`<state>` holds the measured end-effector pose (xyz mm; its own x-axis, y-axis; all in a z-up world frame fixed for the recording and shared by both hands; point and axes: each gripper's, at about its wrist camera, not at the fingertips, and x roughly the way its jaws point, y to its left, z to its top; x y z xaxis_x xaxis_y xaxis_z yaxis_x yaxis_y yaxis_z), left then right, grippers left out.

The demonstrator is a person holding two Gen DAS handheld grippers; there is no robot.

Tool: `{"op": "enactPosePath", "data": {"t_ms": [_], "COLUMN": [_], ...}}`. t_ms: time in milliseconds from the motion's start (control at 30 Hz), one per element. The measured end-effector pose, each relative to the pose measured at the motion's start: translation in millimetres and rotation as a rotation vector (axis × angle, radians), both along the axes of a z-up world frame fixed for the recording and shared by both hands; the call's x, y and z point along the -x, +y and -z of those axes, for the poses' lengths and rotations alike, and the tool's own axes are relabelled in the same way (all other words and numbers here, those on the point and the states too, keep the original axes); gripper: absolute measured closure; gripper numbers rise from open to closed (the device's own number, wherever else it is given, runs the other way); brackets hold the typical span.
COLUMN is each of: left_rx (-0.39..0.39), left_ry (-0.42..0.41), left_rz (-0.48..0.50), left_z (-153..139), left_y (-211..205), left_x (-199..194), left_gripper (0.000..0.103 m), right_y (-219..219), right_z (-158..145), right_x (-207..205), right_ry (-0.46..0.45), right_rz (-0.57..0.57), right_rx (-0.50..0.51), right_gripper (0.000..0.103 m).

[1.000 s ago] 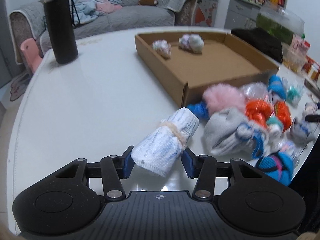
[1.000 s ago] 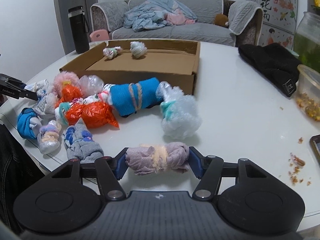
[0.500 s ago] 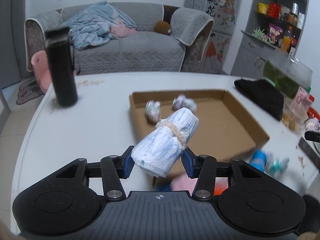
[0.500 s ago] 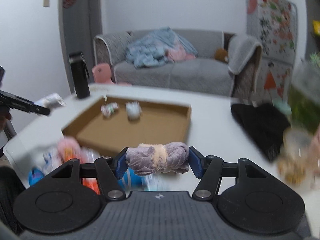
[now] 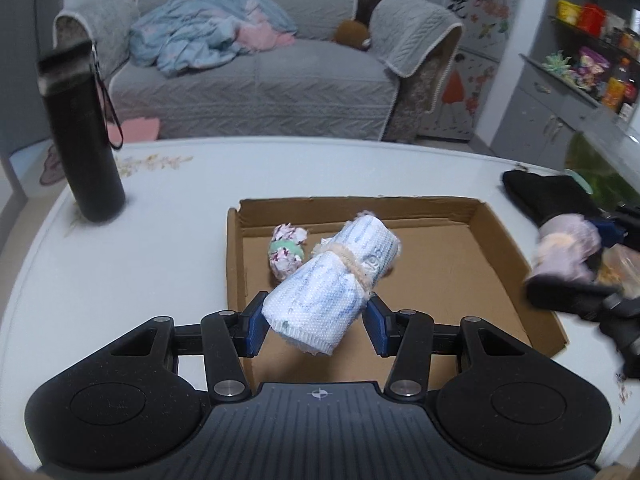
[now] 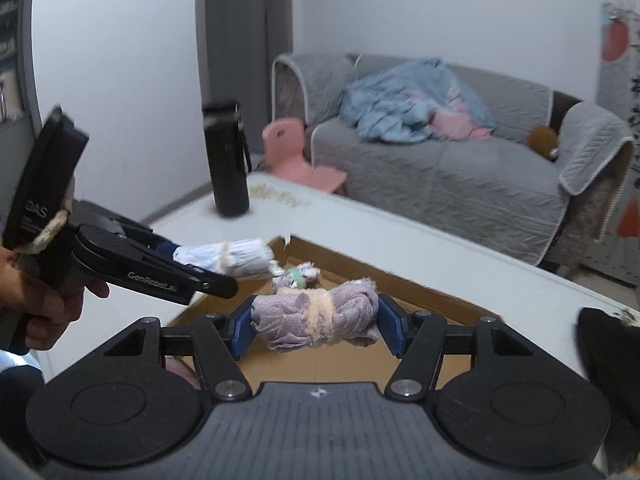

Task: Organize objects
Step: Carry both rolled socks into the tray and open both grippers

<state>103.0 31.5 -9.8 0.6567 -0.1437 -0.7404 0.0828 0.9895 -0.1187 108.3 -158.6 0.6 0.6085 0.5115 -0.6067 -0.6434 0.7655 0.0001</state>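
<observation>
My left gripper (image 5: 316,326) is shut on a white-and-blue rolled sock bundle (image 5: 328,284) tied with a beige band, held in the air over the near left part of the cardboard tray (image 5: 500,240). My right gripper (image 6: 316,330) is shut on a mauve rolled sock bundle (image 6: 316,316), also above the tray (image 6: 420,304). A small floral bundle (image 5: 286,250) lies inside the tray at its far left. In the left wrist view the right gripper (image 5: 572,264) shows blurred at the tray's right edge. The right wrist view shows the left gripper (image 6: 208,264) with its white bundle (image 6: 232,258).
A tall black bottle (image 5: 82,136) stands on the white table (image 5: 140,264) left of the tray. A black cloth (image 5: 548,196) lies at the far right. A hand (image 6: 44,300) holds the left gripper's handle. Behind the table are a grey sofa (image 5: 260,80) and a pink chair (image 6: 296,156).
Both grippers rose from the pile of bundles near the table edge and moved over the cardboard tray, each keeping its bundle. The pile has dropped out of view.
</observation>
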Motion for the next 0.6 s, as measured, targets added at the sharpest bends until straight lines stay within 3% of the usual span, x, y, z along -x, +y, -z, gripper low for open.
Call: {"op": "enactPosePath", "data": {"t_ms": [167, 600], "left_rx": [0.007, -0.031], "left_ry": [0.046, 0.089], "left_rz": [-0.036, -0.086], "left_z": [22.2, 62.0], "left_y": [-2.2, -3.8], "left_x": [-20.8, -48.8], "left_gripper": [0.047, 0.047], "right_y": [26.3, 51.6], "right_z": [28.9, 76.3], "right_x": [-21.2, -59.4], "right_ry": [0.032, 0.125], "right_rz": [-0.031, -0.031], "right_rx": [0.085, 0.157], "right_gripper": [0.045, 0.045]}}
